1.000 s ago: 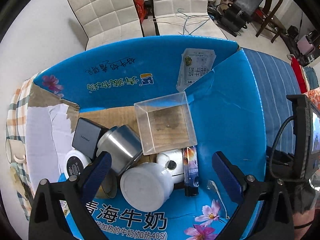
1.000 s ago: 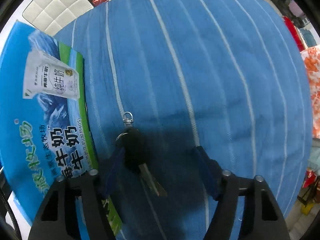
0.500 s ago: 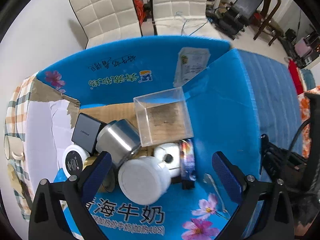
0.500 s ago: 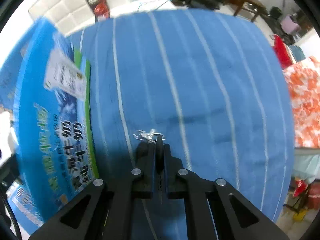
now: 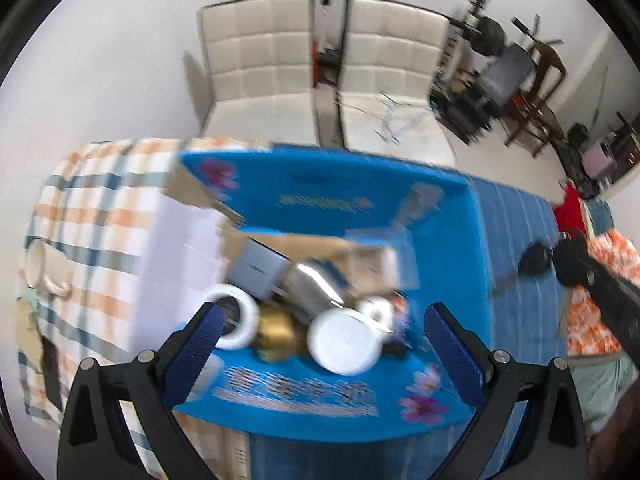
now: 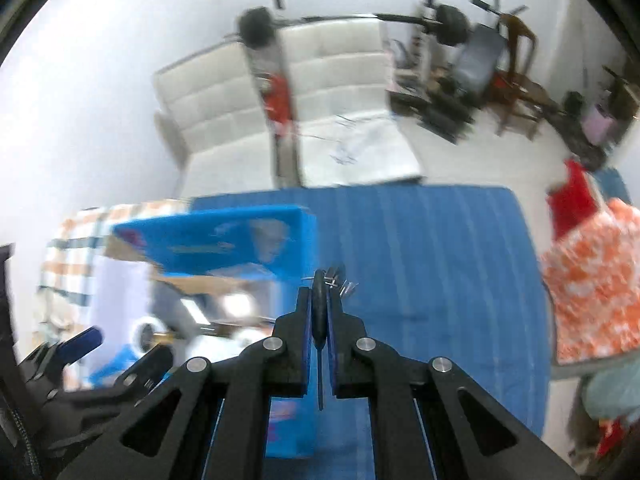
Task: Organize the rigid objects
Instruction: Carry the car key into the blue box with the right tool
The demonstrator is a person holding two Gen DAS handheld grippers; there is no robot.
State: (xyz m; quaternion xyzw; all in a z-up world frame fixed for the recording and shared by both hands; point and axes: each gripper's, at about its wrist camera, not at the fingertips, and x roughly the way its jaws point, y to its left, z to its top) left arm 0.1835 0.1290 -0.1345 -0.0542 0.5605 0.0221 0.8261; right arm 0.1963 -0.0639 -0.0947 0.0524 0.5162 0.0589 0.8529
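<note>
My right gripper [image 6: 319, 300] is shut on a black car key [image 6: 319, 280], lifted above the blue striped cloth [image 6: 440, 248]; the key's blade hangs down between the fingers. The key [image 5: 534, 262] also shows at the right of the left wrist view, held in the air. My left gripper [image 5: 320, 328] is open and empty above the near edge of the blue cardboard box [image 5: 332, 192]. The box holds a steel cup [image 5: 316, 284], a white jar [image 5: 344, 340], a grey box [image 5: 256, 268], a white round thing [image 5: 236, 316] and a clear plastic box [image 5: 372, 256]. The views are blurred.
A checked cloth [image 5: 100, 220] with a white mug [image 5: 36, 268] lies left of the box. Two white quilted chairs [image 5: 328, 64] stand behind. An orange flowered fabric [image 6: 592, 280] and a red item [image 6: 572, 196] lie at the right. Gym gear stands at the back right.
My right gripper closed on the key and lifted it off the blue cloth, rising and tilting up. My left gripper pulled back and up from the box.
</note>
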